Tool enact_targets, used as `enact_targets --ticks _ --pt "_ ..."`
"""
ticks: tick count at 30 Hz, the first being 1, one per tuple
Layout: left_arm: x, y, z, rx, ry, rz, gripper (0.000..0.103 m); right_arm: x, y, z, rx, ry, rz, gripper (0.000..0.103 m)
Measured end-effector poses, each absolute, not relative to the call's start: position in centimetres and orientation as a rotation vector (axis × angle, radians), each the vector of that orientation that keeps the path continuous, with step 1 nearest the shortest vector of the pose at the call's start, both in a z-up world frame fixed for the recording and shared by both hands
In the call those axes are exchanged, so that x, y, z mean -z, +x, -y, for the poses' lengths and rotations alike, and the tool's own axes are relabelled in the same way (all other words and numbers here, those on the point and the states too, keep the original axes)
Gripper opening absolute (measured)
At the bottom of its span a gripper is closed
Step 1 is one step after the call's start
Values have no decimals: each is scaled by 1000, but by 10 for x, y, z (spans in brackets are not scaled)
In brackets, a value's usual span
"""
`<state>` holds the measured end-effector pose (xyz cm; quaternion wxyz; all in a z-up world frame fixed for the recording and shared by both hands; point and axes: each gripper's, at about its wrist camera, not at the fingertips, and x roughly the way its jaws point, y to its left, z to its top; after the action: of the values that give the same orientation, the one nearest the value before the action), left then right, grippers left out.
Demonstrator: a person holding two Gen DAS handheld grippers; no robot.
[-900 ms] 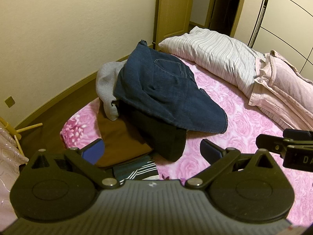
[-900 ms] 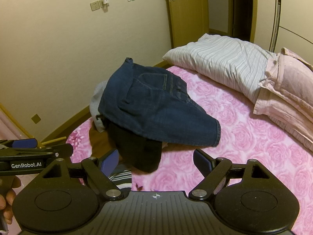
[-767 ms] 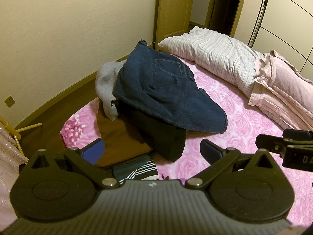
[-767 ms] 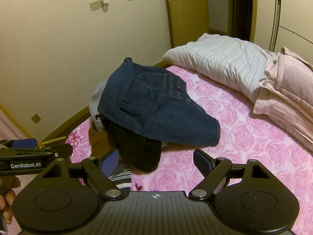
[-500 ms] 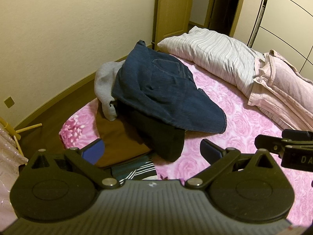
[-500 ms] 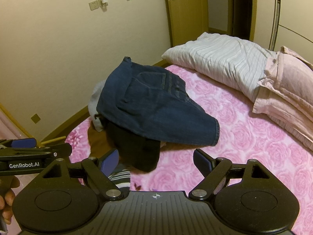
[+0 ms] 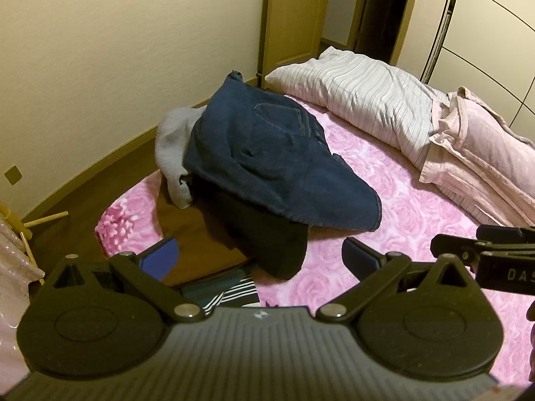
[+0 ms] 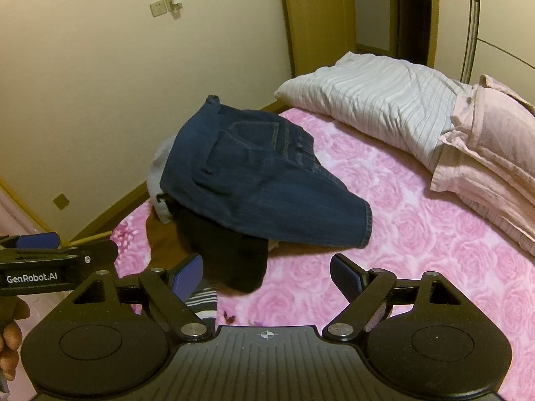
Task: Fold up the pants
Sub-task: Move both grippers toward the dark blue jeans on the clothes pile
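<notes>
Dark blue denim pants point(image 7: 277, 163) point(image 8: 260, 180) lie on top of a heap of clothes on the pink rose-patterned bed point(image 7: 411, 214) point(image 8: 418, 234). Under them sit a black garment point(image 7: 264, 234) point(image 8: 230, 257), a grey one point(image 7: 174, 147), a brown one point(image 7: 190, 230) and a striped one point(image 7: 230, 292). My left gripper point(image 7: 257, 255) is open, nearer than the heap, with nothing between its blue pads. My right gripper point(image 8: 265, 270) is also open and holds nothing, just short of the black garment. Each gripper shows at the edge of the other's view.
A striped white pillow point(image 7: 361, 97) point(image 8: 378, 100) and a folded pale pink quilt point(image 7: 481, 153) point(image 8: 491, 153) lie at the head of the bed. A cream wall and wooden floor point(image 7: 83, 197) run along the left. A person's fingers point(image 8: 11, 344) hold the left tool.
Both views have shifted very slightly; the heap sits a touch further left in frame. The clothes have not moved and both grippers stay open.
</notes>
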<state>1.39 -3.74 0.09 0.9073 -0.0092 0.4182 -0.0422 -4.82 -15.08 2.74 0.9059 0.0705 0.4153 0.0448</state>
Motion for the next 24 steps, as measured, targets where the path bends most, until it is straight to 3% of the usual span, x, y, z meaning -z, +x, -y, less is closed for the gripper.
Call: enact_targets --ticks 14,24 --pt "-2 33 50 33 -44 -870 102 -22 -26 192 -161 121 -856 81" --pt "6 86 34 49 94 -855 102 -9 14 196 -222 56 -846 81"
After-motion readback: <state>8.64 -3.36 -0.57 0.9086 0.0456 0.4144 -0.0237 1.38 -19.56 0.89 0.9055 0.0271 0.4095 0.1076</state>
